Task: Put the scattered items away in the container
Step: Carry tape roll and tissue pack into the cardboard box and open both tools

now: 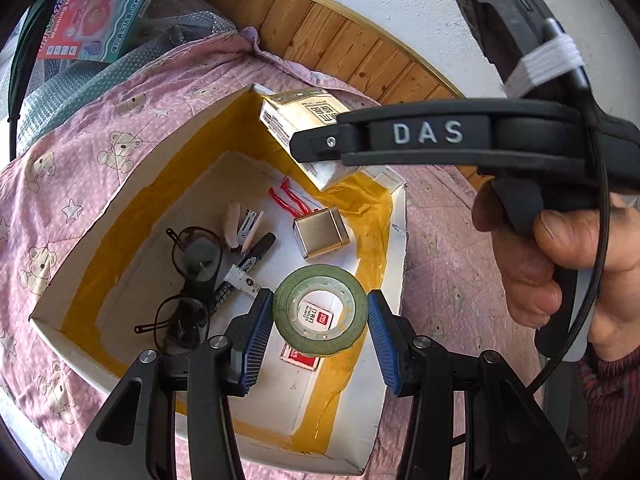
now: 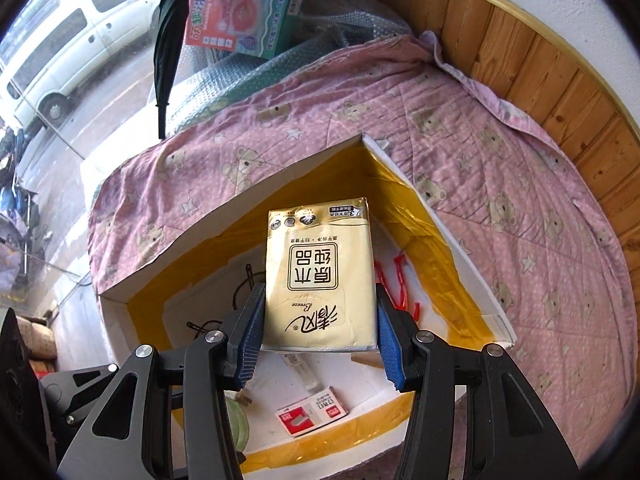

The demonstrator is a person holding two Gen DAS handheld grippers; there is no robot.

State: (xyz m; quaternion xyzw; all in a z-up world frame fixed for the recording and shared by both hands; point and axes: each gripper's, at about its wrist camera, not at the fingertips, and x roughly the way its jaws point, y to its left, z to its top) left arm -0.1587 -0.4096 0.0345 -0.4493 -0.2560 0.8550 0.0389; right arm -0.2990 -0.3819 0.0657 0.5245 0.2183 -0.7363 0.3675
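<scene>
This looks like a home room at street level: a pink quilted bedcover printed with teddy bears [image 2: 460,168] spreads beneath, varnished pine wall panelling [image 2: 560,92] rises behind, a toy washing-machine box [image 2: 240,4] sits nearby, and a white van [image 2: 68,36] stands outside the window.

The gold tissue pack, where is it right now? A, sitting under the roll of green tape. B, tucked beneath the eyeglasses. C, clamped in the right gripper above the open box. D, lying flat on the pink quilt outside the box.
C: the tissue pack sits clamped between the blue pads of the right gripper, held over the white box, whose floor shows beneath it.
</scene>
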